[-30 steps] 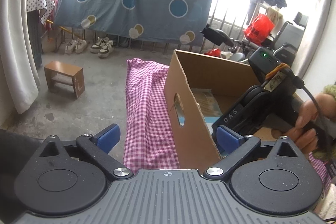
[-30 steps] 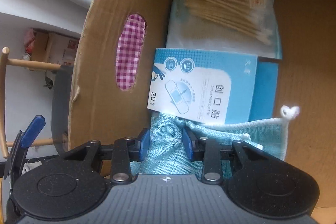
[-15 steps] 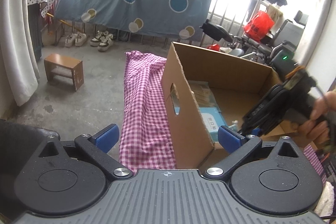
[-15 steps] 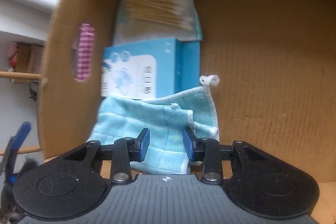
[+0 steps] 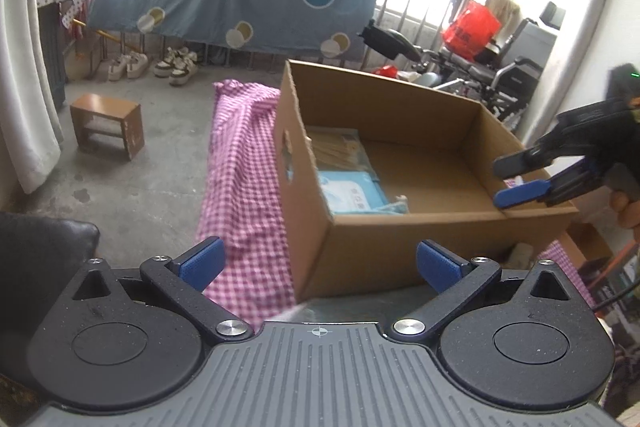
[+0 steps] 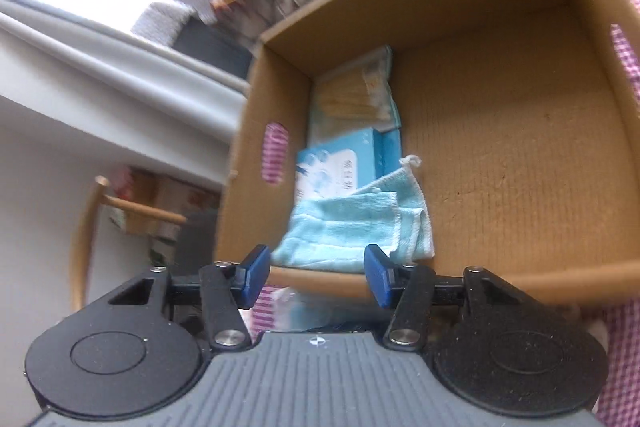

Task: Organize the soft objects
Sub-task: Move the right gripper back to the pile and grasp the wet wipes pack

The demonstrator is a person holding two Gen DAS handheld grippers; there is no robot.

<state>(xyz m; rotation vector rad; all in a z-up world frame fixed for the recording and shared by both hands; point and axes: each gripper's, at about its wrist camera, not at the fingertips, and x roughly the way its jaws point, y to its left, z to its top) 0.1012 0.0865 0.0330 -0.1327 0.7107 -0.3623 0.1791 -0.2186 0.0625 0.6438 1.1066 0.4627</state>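
Two grippers hang with jaws spread and nothing between them at a cardboard box (image 5: 400,251) on a pink gingham cloth (image 5: 248,187). Nearest the lens, the left gripper (image 5: 318,263) faces the box's near corner from outside, its fingers parted wide. The right gripper (image 6: 316,273) sits at the near rim, above and just short of a folded light-blue towel (image 6: 352,227), its blue pads framing the towel's near edge without touching it. The towel lies inside against the near wall, toward the side wall with the handle slot (image 6: 275,151); its long axis runs across the right gripper's jaws, and a white hanging loop (image 6: 411,160) points deeper in. It leans partly on a blue plaster box (image 6: 340,171), and beyond that a packet of cotton swabs (image 6: 356,95) rests in the far corner. By this reckoning the right gripper is much the nearer to the towel, which looks already stowed. From the left gripper's view the right gripper (image 5: 520,179) is over the box's opposite rim. Bare cardboard floor (image 6: 500,147) fills the rest of the box, leaving open room for another soft item; the tall walls look the main thing to clear
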